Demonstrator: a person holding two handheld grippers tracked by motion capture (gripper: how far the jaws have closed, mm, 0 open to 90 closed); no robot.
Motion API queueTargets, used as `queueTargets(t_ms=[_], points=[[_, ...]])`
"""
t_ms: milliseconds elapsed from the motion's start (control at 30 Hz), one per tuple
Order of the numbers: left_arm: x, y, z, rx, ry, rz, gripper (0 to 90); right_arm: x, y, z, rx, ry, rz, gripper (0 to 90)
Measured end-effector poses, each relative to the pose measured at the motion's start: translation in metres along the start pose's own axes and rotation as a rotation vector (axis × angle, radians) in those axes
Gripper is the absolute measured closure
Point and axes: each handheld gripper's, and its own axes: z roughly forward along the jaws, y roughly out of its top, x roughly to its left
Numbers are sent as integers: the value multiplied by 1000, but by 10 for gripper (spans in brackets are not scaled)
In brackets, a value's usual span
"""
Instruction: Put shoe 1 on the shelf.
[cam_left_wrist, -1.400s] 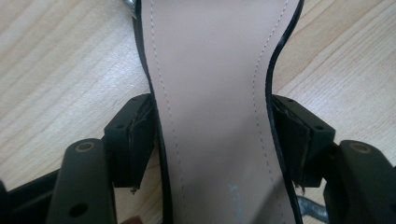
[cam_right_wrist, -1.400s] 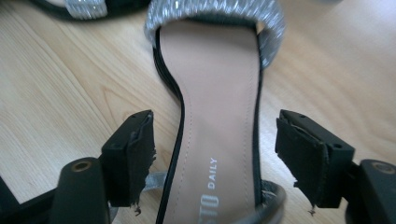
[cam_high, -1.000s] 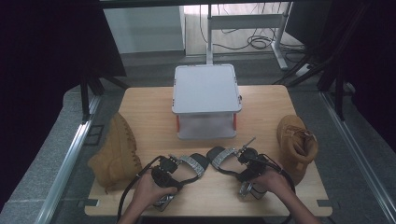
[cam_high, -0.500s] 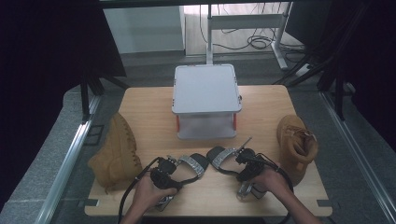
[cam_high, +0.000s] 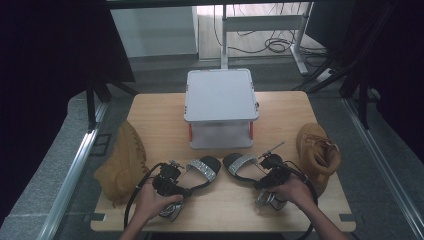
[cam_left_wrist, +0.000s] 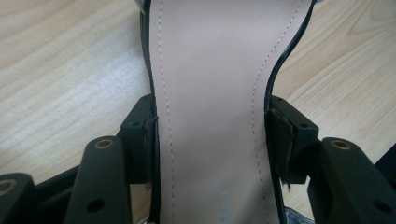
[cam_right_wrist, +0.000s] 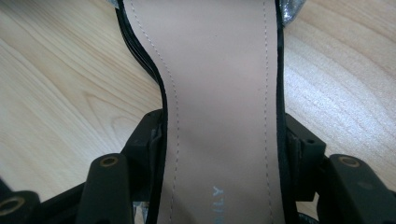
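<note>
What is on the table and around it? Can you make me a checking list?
Surface: wooden table, bare wood at the back corners.
Job's things: two black sandals with sparkly straps, left sandal, right sandal.
Clutter: grey lidded box; tan boot at left, tan boot at right.
Claws: left claw shut on the left sandal; right claw shut on the right sandal.
Cables: black cable from the left claw; floor cables.
Surroundings: white desk frame, dark curtains.

Your high view looks down from above your side onto the whole table. Each gripper view looks forward, very close, along its jaws, sharing a sandal's insole and wood.
</note>
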Motion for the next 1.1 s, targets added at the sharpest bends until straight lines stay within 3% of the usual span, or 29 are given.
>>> queueTargets(t_ms=[133,300,567,900,1100], points=[[2,3,-1,2,-12,5,425,-2,1,-3,-22,8,27,421],[5,6,-1,1,-27,-2,426,-3,2,-5,-33,23,28,422],[3,8,6,39,-3,12,426,-4,-1,-4,-33,27,27,422],[8,26,-12,-16,-54,-23,426,-10,1,-12,-87,59,92,422],[11,37,-14,-26,-57,-46,426,-11,7,-13,-117,61,126,422]])
